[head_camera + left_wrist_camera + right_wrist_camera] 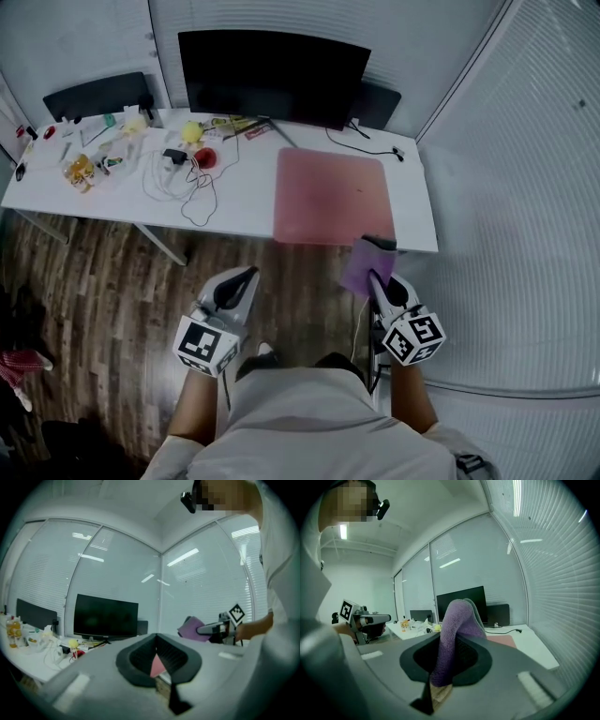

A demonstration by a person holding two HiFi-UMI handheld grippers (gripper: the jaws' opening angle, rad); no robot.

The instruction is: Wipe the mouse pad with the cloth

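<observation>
Pink and bare, the mouse pad lies flat on the white desk, just in front of the monitor and below its right half, its near side reaching the desk's front edge. Farther out from the monitor, about at that edge and not yet on the pad, the purple cloth stands up from the right gripper. Its jaws are clamped on a thick fold, with most of the cloth free above them. The left gripper hangs equally far out, opposite the monitor's middle, jaws drawn together on nothing and clear of the desk. To my eye no wiping has begun. To do it well I would lower the cloth so its loose part lies flat on the pad and the jaw tips never scrape it. Then start at the side nearest the monitor and pull long, overlapping strokes outward. The pad looks thin and might slide, so the empty gripper could pin a corner. Loose white cables and small clutter lie before the monitor's left side, apart from the pad. A black cable runs by the monitor's right end, close to the pad's far corner, so strokes should stop short of it.
</observation>
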